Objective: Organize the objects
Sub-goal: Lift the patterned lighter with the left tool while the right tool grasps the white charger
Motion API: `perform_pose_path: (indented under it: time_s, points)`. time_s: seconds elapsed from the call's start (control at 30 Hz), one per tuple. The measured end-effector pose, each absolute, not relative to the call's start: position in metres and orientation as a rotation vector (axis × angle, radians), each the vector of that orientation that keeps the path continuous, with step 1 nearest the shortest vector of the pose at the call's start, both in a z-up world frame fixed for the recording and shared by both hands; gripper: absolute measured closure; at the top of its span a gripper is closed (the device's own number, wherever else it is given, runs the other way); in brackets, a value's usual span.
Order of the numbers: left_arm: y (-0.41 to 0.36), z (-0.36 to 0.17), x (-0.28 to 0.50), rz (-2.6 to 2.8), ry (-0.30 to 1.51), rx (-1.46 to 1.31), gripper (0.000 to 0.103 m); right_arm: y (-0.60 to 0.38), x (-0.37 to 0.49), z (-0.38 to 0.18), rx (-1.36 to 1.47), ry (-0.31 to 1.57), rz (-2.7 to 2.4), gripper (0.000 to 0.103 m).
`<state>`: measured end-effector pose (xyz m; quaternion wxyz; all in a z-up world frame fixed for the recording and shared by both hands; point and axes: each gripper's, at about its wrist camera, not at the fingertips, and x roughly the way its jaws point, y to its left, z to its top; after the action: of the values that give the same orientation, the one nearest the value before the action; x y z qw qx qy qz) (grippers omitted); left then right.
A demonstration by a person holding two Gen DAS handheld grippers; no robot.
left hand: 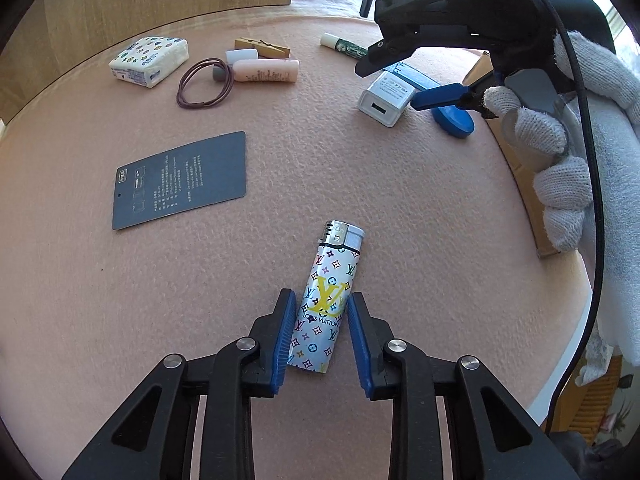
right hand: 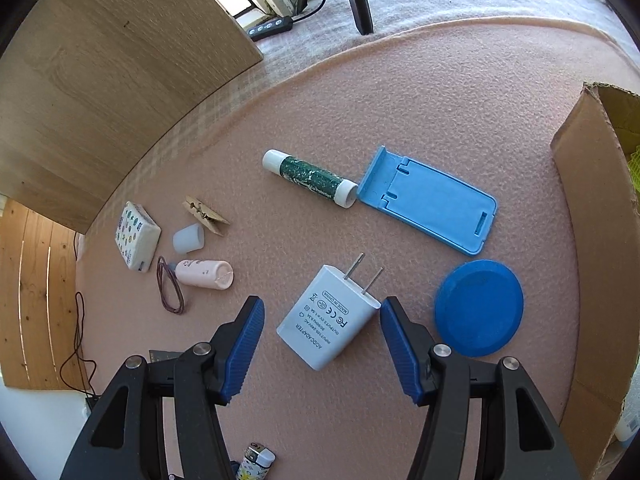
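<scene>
Left hand-held gripper (left hand: 318, 334), lower centre, brackets the lighter (left hand: 325, 300), pads not visibly pressing; right hand-held gripper (right hand: 322, 346) stands released around the adapter (right hand: 330, 318).

The lighter (left hand: 327, 300) is white with small coloured flowers and a yellow logo; the mat (left hand: 200, 280) pink; the card (left hand: 182, 179) dark grey; the charger (right hand: 329, 317) white; the round lid (right hand: 479, 308) and phone stand (right hand: 430, 200) blue; the gloves (left hand: 560, 148) white.
</scene>
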<state>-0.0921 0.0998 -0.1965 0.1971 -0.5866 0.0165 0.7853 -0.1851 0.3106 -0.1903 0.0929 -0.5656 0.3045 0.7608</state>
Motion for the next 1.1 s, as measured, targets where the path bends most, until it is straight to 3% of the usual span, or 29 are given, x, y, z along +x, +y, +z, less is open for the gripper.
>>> perform_pose_path:
  time_s: [0.47, 1.1]
  points:
    - [0.101, -0.193, -0.089, 2.209, 0.024, -1.655, 0.076, 0.281, -0.184, -0.193, -1.757, 0.591, 2.365, 0.054]
    - [0.082, -0.201, -0.103, 2.224, -0.168, -1.680, 0.078, 0.262, -0.090, -0.183, -1.756, 0.392, 2.564, 0.063]
